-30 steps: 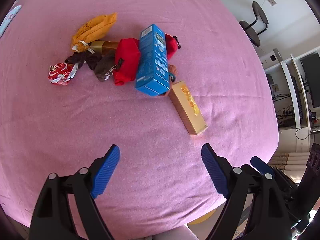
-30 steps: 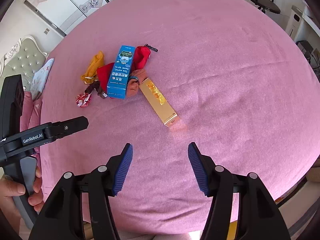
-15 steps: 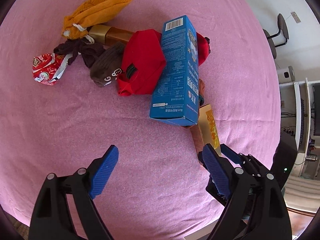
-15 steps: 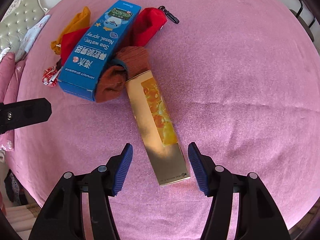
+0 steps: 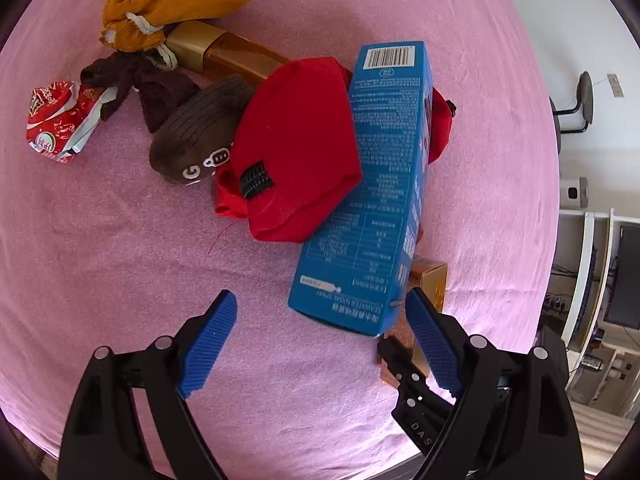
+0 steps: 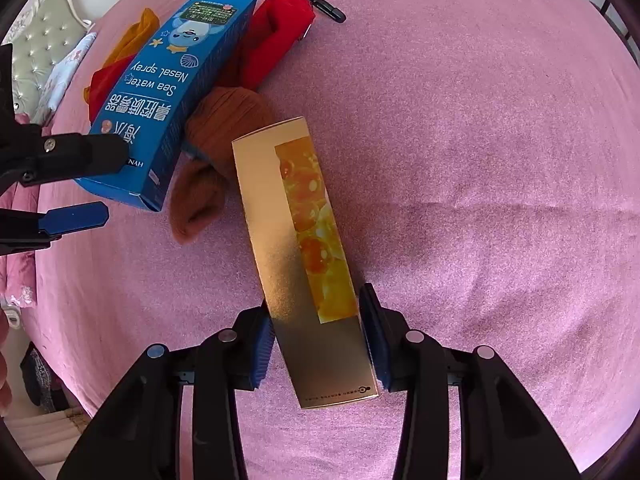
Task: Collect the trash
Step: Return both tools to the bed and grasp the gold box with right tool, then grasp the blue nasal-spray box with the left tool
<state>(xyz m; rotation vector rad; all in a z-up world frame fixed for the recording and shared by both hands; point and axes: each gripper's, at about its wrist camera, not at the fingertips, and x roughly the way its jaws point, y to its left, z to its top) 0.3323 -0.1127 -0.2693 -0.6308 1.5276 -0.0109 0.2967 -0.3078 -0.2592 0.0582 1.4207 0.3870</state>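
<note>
A long gold box (image 6: 304,248) with an orange picture lies on the pink cloth. My right gripper (image 6: 318,340) is shut on its near end, pads against both long sides. The box's far end shows in the left wrist view (image 5: 430,280). A blue nasal-spray box (image 5: 372,200) leans on a red pouch (image 5: 296,152); it also shows in the right wrist view (image 6: 172,88). My left gripper (image 5: 320,344) is open, just in front of the blue box's near end. A red snack wrapper (image 5: 58,120) lies at the far left.
An orange pouch (image 5: 192,4), a gold bottle (image 5: 224,50), a brown sock (image 5: 192,136) and a rust-brown cloth (image 6: 216,152) lie in the pile. The pink table's edge (image 5: 532,240) drops off to the right, with a chair and shelves beyond.
Both grippers moved forward toward the pile. My right gripper closed onto the gold box's near end. My left gripper stayed open and came up to the blue box.
</note>
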